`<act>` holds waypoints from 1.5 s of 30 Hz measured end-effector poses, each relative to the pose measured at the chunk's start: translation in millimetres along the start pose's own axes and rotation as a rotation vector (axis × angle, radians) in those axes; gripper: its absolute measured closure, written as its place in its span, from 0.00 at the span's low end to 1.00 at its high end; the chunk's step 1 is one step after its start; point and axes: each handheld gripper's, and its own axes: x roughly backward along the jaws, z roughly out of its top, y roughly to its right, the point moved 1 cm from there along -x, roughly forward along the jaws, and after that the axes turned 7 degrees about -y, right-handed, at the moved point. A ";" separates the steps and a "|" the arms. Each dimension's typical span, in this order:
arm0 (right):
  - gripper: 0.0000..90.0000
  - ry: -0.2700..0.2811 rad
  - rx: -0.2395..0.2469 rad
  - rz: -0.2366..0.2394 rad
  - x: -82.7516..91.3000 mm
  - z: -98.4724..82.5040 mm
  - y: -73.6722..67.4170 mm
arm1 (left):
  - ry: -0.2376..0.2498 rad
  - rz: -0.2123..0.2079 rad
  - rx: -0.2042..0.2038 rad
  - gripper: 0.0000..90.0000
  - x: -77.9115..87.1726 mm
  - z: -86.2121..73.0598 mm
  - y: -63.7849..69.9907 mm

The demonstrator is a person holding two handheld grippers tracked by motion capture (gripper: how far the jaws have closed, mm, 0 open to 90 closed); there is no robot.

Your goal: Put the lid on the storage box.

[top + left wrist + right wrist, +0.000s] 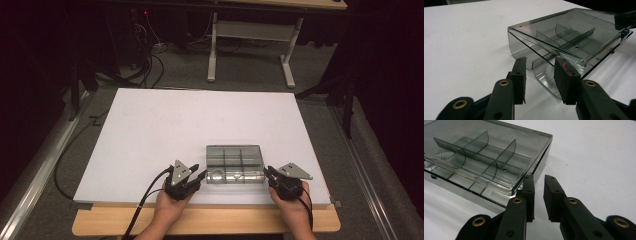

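Note:
A smoky clear plastic box with several inner compartments lies on the white board, near its front edge. My left gripper is at the box's front left corner. In the left gripper view the left gripper is open, and the box's curved front wall stands just ahead of the gap, untouched by the pads. The lid looks slightly raised at that corner. My right gripper is at the front right corner. Its jaws stand a narrow gap apart with nothing between them, beside the box's corner.
The white board rests on a wooden table whose front edge lies under both hands. Black cables trail from the grippers toward the front. Beyond the board are carpet, floor cables and a white desk frame.

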 end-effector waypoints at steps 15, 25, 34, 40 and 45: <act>0.88 0.000 0.001 -0.018 -1.0 -6.9 -0.7 | -0.018 0.003 0.000 0.70 -2.7 -2.8 1.2; 0.88 -0.005 -0.017 -0.002 -4.8 -13.3 0.3 | -0.032 -0.006 0.005 0.69 -3.3 -3.3 -0.5; 0.85 -0.007 -0.038 -0.013 -3.8 -15.1 9.8 | -0.048 0.043 0.012 0.66 3.5 -2.0 -16.2; 0.82 -0.009 -0.081 -0.045 -4.4 -14.2 28.0 | -0.049 0.128 0.020 0.65 16.7 0.8 -46.6; 0.81 -0.024 -0.098 -0.113 -9.4 -13.2 50.8 | -0.101 0.287 -0.002 0.63 29.3 -3.9 -91.8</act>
